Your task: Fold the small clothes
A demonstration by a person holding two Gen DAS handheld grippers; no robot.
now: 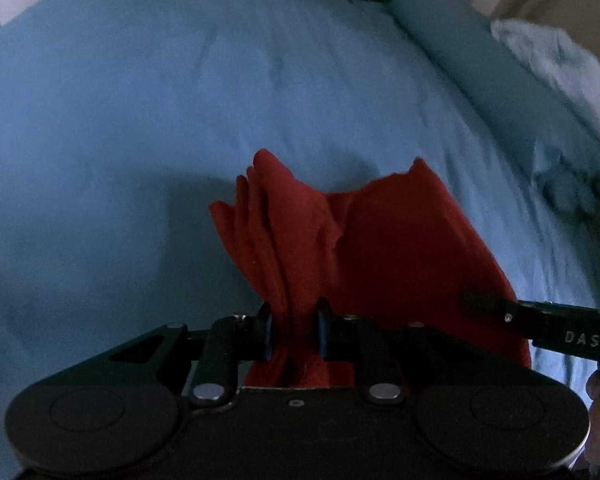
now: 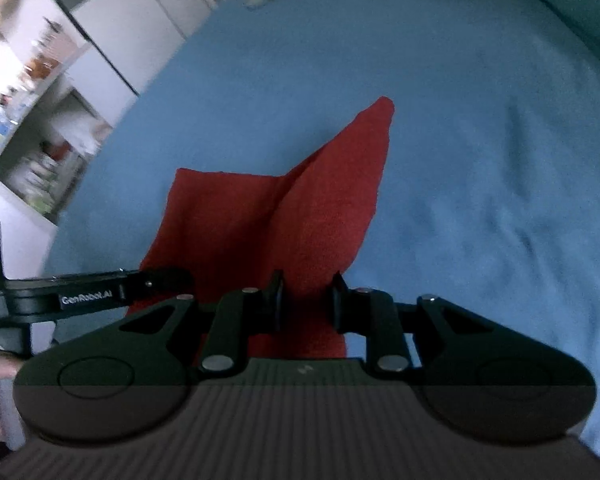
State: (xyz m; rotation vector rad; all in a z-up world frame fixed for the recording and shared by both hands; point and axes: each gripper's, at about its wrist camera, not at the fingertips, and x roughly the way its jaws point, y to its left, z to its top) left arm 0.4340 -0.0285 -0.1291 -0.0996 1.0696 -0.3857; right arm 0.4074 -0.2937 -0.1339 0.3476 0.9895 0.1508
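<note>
- The red cloth [image 1: 384,248] hangs above the blue bed cover [image 1: 140,128], lifted clear of it at the near edge and held by both tongs.
- The left tongs [image 1: 294,330] are closed tight on a bunched, pleated fold of the red cloth; the fabric gathers into ridges between the two blue-lined pads [image 1: 267,332] and spills out on both sides of them.
- From the left tongs the red cloth rises in two peaks, a crumpled one right above the pads and a flatter, broader one toward the right tongs.
- In the left wrist view the right tongs [image 1: 480,304] come in from the side as a dark bar lettered "DAS", with the tip lying against the red cloth's far edge.
- In the right wrist view the right tongs [image 2: 308,300] are narrowed onto the red cloth [image 2: 284,220], which fills the gap between the two fingers; the pads press its lower edge.
- Beyond the right tongs the red cloth spreads over the bed cover [image 2: 460,140], one corner drawn to a long point away from the tongs.
- The left tongs [image 2: 168,278] show in this view as a dark arm marked "GenRobot.AI", tip on the red cloth's side edge.
- A teal bolster [image 1: 480,64] and a pale crumpled blanket [image 1: 548,52] lie beyond the red cloth at the bed's far side.
- Blurred shelves [image 2: 40,128] stand past the bed cover's edge.
</note>
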